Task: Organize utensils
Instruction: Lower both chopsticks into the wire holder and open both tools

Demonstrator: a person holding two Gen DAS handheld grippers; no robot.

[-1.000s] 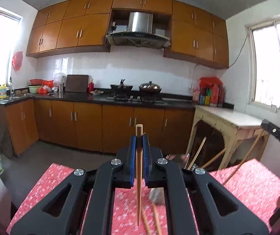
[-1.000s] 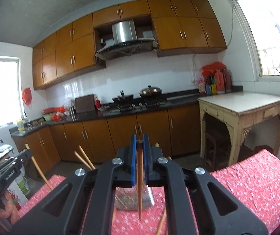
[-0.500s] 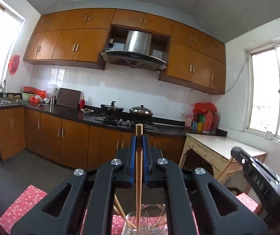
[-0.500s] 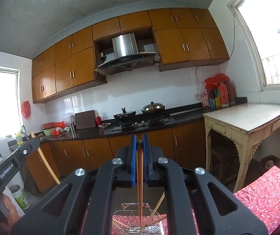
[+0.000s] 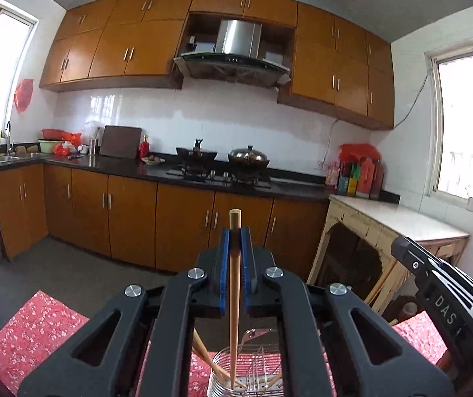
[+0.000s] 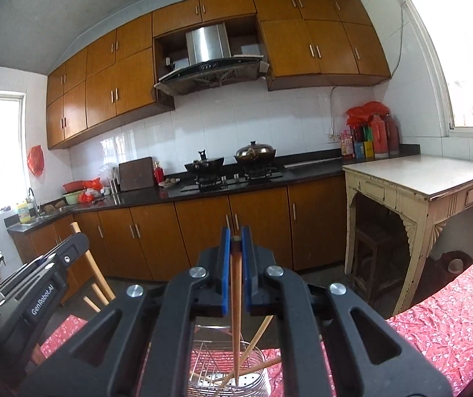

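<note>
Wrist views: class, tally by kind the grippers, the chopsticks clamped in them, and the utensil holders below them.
Black two-finger grippers: 2 (left gripper, right gripper)
Wooden chopsticks clamped upright: 2 (left chopstick, right chopstick)
Round metal wire utensil holder: 1
Total: 5

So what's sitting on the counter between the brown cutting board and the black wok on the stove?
A red bottle beside the cutting board, then a small plate before the wok; clearest in the right wrist view.
</note>
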